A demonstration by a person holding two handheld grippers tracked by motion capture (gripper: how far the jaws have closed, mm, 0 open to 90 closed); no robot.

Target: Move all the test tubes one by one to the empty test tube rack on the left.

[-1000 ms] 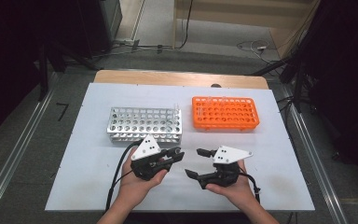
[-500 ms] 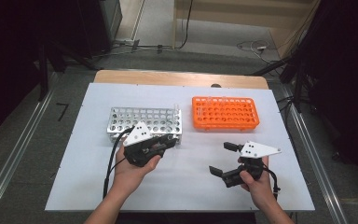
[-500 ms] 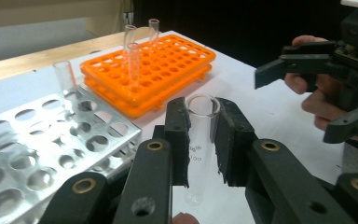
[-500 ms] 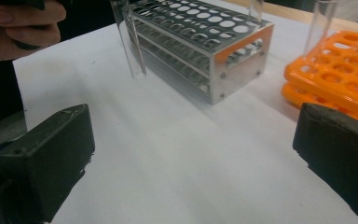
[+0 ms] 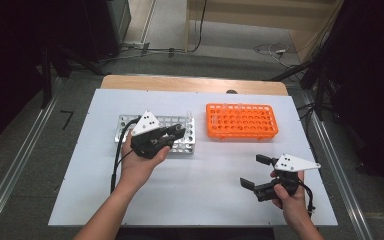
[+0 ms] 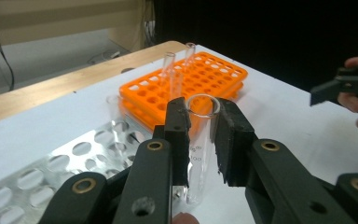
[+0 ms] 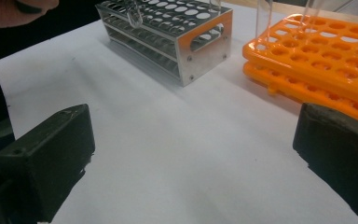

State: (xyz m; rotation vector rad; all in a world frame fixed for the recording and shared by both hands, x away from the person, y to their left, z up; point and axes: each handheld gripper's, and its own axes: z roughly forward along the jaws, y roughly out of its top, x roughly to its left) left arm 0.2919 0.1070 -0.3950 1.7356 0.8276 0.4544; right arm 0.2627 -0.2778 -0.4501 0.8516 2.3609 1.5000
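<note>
Up close, the left gripper (image 6: 200,140) is clenched on a clear glass test tube (image 6: 199,144), which stands upright between its 2 black jaws with its open rim just above their tips. Below and to the left of that gripper sits a silver metal rack (image 5: 155,134) full of round holes, and the tube's lower end hangs just over the rack's near edge. Beyond the gripper stands an orange plastic rack (image 5: 241,120) with 2 more clear tubes upright in it. Both racks rest on a white table (image 5: 205,190). Well apart, near the table's front right edge, the right gripper (image 5: 253,171) is released; its jaws have just been opening, stand wide, and have only bare table between them.
</note>
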